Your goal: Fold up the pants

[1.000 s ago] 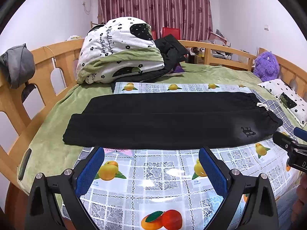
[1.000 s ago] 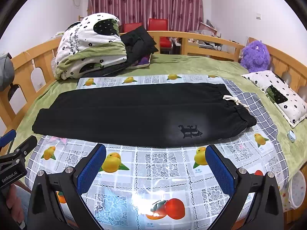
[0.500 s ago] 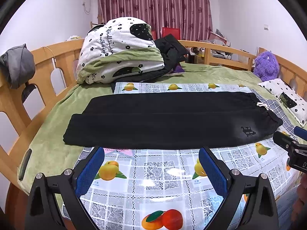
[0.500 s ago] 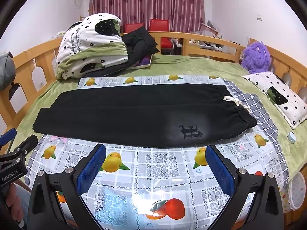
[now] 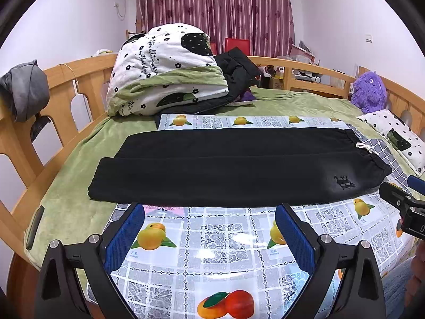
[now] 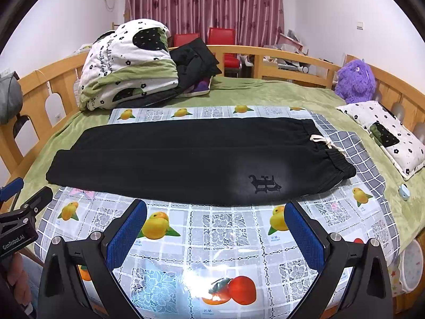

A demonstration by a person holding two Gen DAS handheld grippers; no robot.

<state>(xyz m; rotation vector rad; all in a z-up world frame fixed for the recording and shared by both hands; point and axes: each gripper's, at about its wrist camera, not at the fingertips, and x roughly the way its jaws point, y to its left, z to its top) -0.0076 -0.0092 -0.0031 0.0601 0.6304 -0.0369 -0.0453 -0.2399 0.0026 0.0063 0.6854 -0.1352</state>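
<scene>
Black pants [image 5: 233, 167] flat across fruit-print tablecloth [image 5: 217, 242], waistband toward right edge; left gripper [image 5: 209, 228] and right gripper [image 6: 215, 228] both spread, empty, near front edge; folding unstarted; next likely grasp cuffs, waistband

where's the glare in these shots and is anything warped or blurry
Left wrist view: a soft glare patch on the tablecloth, fisheye bends the bed rail, pants sharp. Right wrist view: stronger glare low on the tablecloth, same barrel warp, dark corners.
</scene>
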